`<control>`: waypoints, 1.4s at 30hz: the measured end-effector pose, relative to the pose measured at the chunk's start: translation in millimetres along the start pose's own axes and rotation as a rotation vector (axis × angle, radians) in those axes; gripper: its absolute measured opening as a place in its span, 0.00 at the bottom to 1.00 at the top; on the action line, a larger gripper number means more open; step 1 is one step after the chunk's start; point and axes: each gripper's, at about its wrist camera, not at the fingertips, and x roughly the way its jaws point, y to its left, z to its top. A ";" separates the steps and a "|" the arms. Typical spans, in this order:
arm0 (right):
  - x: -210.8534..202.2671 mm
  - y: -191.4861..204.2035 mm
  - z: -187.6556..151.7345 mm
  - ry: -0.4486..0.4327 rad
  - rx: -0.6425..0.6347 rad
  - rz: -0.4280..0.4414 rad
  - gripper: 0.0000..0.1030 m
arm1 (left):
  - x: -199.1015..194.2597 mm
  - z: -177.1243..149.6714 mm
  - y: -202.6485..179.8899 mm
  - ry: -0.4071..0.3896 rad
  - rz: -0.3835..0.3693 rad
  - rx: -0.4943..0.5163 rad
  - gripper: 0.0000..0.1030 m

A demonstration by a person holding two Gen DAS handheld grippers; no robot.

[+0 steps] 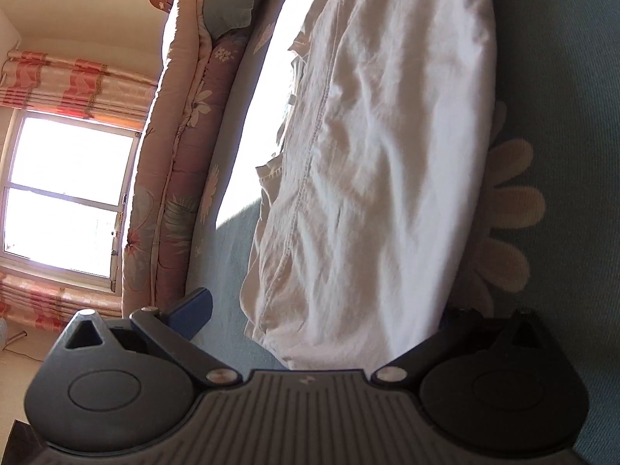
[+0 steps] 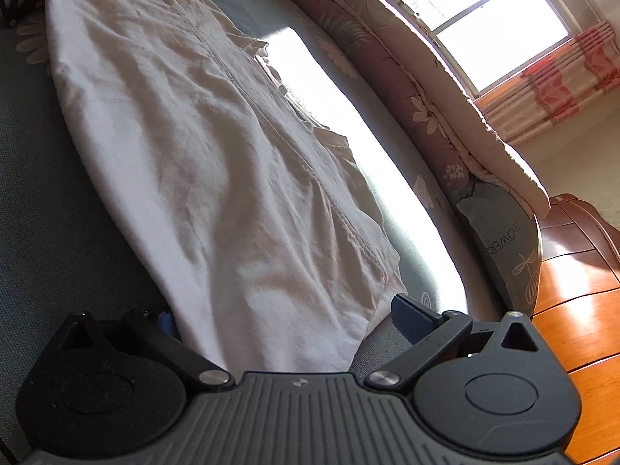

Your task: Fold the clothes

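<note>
White garment (image 1: 372, 155) lies lengthwise, already folded narrow, on the teal bed cover (image 1: 573, 77). Left gripper (image 1: 325, 321) has jaws spread wide, straddling one short end; right gripper (image 2: 286, 317) likewise at the opposite end, nothing clamped. Risk: pinching only the top layer, so the stack peels apart on lifting. Rolled quilt (image 2: 426, 89) flanks one long side; the other has open cover.

A floral quilt (image 1: 182, 162) and "FLOWERS" pillow (image 1: 232, 0) line the bed beside a curtained window (image 1: 66, 193).
</note>
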 end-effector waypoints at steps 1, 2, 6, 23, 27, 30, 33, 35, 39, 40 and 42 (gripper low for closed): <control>2.1 -2.3 -3.2 0.009 0.000 -0.007 1.00 | 1.0 5.1 -3.5 -0.001 0.012 0.038 1.00; 3.9 4.3 1.5 0.006 -0.036 -0.034 1.00 | 1.9 10.3 -5.7 -0.003 0.018 0.068 1.00; 10.8 30.5 20.0 -0.009 -0.182 -0.142 1.00 | 6.0 20.0 -6.2 -0.002 -0.004 0.103 1.00; 9.8 26.6 14.6 -0.019 -0.084 -0.147 1.00 | 4.6 14.1 -6.3 -0.032 0.004 0.067 0.98; 10.7 27.0 15.1 -0.016 -0.070 -0.150 1.00 | -2.4 12.4 -13.3 -0.030 -0.008 0.050 0.79; 11.0 26.7 15.1 -0.015 -0.065 -0.151 1.00 | -9.0 10.0 -25.6 -0.033 -0.023 0.037 0.44; 11.1 26.2 14.8 -0.014 -0.053 -0.152 1.00 | -11.8 10.6 -44.1 -0.020 -0.014 0.048 0.00; 11.0 26.4 14.9 -0.014 -0.052 -0.156 1.00 | -12.5 12.4 -57.2 -0.005 0.009 0.060 0.00; 10.4 27.3 14.9 -0.013 -0.053 -0.162 1.00 | -12.4 13.6 -54.7 -0.002 -0.015 0.032 0.00; 10.1 28.5 15.4 -0.011 -0.059 -0.167 1.00 | -12.7 14.2 -55.3 0.001 -0.014 0.037 0.00; 8.7 32.1 15.8 -0.009 -0.081 -0.179 1.00 | -13.1 14.6 -55.7 0.003 -0.016 0.039 0.00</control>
